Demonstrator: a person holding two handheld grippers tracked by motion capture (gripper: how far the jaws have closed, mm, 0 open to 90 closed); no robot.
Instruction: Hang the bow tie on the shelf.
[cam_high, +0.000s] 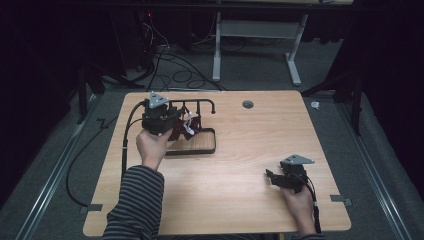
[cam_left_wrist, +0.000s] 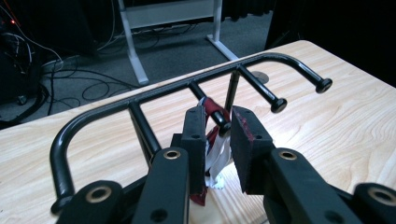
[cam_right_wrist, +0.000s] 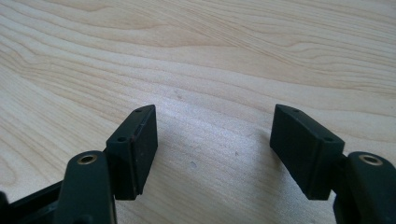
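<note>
A black metal rack (cam_high: 214, 142) with a top bar (cam_left_wrist: 154, 93) and several prongs stands at the table's back left. A red and white cloth (cam_high: 188, 128) hangs from one prong and shows between my jaws (cam_left_wrist: 215, 158). My left gripper (cam_high: 181, 125) reaches into the rack from the near side. Seen from its own camera, the left gripper (cam_left_wrist: 218, 119) has its jaws close together around the cloth, just below the prong's tip. My right gripper (cam_high: 270, 176) rests low at the front right. It stands open (cam_right_wrist: 215, 126) over bare wood.
A grey round grommet (cam_high: 247, 104) sits in the tabletop (cam_high: 240, 165) near the back edge. Behind the table, a white desk frame (cam_high: 217, 50) and loose cables (cam_high: 175, 75) stand on the carpet. Bare wood spans the middle and right.
</note>
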